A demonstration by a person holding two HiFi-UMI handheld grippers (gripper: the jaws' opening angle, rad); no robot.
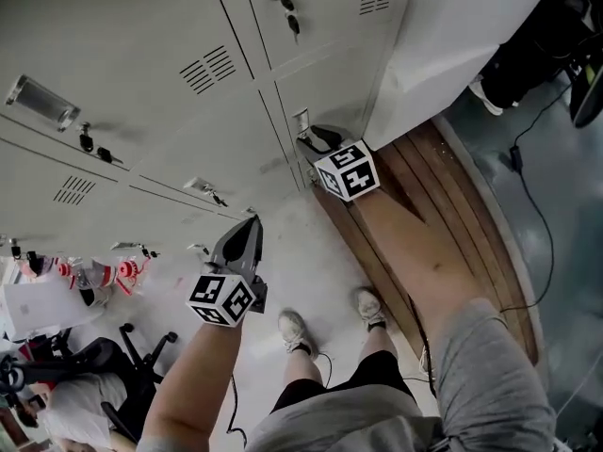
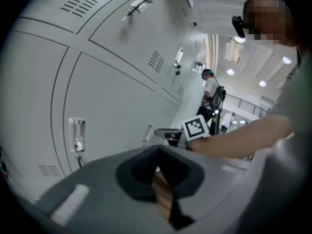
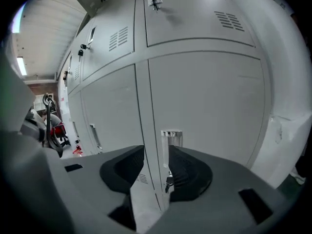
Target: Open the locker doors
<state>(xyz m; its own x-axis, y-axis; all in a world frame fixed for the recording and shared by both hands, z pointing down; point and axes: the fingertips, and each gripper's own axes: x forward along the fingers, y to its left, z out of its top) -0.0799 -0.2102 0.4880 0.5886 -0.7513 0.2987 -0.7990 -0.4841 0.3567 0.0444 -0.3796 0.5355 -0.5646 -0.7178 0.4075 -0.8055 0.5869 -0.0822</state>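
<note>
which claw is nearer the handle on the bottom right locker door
Right. The right claw is open just before the handle; the left claw hangs off to its left, shut.

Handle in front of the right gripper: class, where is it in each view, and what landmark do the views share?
Head view: handle, upper middle, just above the right gripper.
Left gripper view: centre, a thin strip left of that gripper.
Right gripper view: centre, seen through the gap between the fingers.
Shared landmark: the right gripper.
</note>
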